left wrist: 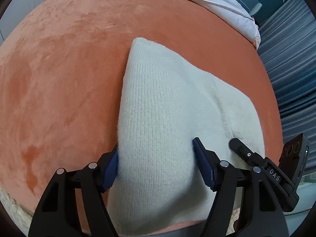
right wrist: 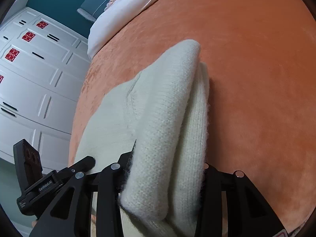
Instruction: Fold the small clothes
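An orange velvet bedspread (left wrist: 69,69) carries a cream knit garment (left wrist: 158,118), folded, its long axis running away from both cameras toward the white bedding (left wrist: 223,2); the left gripper (left wrist: 156,165) and right gripper (right wrist: 165,169) each pinch its near raised fold

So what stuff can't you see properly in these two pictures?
- Right wrist view: the right claw fingertips, buried in the white knitted garment.
- Both views: what kind of garment it is; it is bunched and cut off at the bottom edge.
- Left wrist view: the garment's underside, hidden against the orange blanket.
- Left wrist view: the left claw pads press the fabric sides, hiding what's between.
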